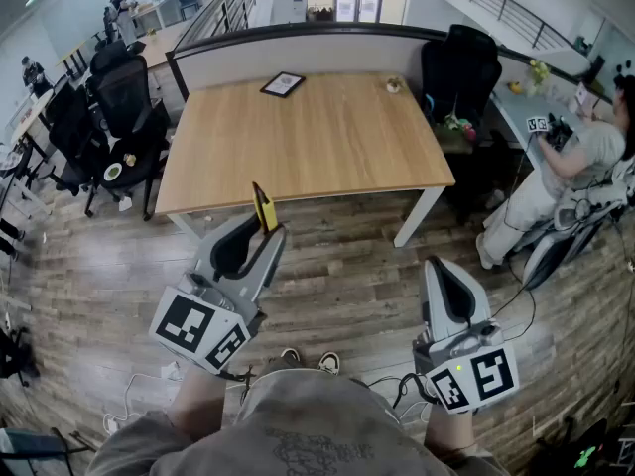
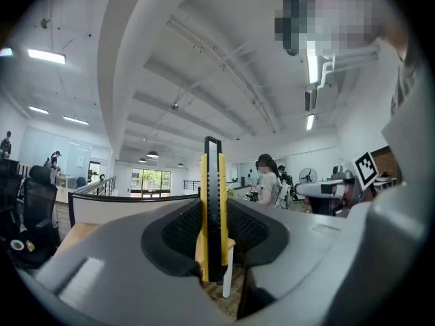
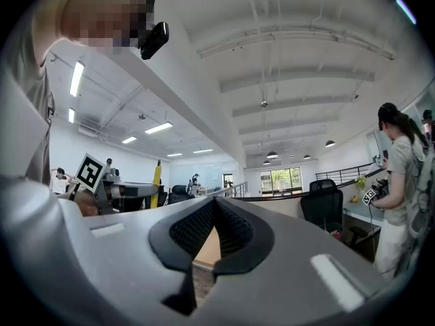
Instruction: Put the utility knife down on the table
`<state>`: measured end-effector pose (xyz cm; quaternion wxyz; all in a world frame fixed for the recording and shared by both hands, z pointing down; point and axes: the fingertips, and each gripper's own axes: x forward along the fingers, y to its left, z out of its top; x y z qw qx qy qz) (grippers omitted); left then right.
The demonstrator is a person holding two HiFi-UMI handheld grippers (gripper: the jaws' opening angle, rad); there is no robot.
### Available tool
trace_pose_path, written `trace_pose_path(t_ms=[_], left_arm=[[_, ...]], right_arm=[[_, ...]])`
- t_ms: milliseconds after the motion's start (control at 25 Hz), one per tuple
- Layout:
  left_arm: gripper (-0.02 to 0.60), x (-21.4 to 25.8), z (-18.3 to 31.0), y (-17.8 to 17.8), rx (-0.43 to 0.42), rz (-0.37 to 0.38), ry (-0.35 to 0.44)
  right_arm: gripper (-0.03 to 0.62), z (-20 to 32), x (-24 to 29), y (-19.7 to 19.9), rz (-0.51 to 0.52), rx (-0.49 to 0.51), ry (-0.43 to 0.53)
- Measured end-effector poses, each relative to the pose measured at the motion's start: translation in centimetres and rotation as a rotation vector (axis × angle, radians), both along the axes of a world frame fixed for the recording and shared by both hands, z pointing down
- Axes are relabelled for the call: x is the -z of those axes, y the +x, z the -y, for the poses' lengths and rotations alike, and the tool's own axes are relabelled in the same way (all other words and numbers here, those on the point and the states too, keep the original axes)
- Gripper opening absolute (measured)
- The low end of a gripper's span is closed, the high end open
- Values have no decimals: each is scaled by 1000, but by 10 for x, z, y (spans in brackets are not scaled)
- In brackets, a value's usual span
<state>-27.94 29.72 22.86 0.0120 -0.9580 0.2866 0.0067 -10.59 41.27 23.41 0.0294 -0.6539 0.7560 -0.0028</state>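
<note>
A yellow and black utility knife (image 1: 263, 207) stands upright between the jaws of my left gripper (image 1: 260, 228), which is shut on it. The left gripper view shows the knife (image 2: 213, 182) pinched edge-on between the black pads (image 2: 183, 229), its tip rising above them. I hold it in the air over the wooden floor, just short of the near edge of the wooden table (image 1: 308, 137). My right gripper (image 1: 444, 271) hangs further right, also over the floor. Its pads (image 3: 194, 229) meet at the tip with nothing between them. From the right gripper view the knife (image 3: 156, 175) shows at the left.
A small framed card (image 1: 283, 84) and a tiny object (image 1: 394, 85) lie at the table's far side. A partition (image 1: 298, 43) backs the table. Black office chairs (image 1: 124, 97) stand at the left, another chair (image 1: 461, 67) at the right. A person (image 1: 585, 157) sits at the right desk.
</note>
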Motion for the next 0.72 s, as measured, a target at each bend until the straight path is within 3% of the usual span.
trace_pose_path(t_ms=[720], left_arm=[[110,-10,6,14,-2,25,-5]], right_arm=[[9,6,-10,7,-31,25,-20]])
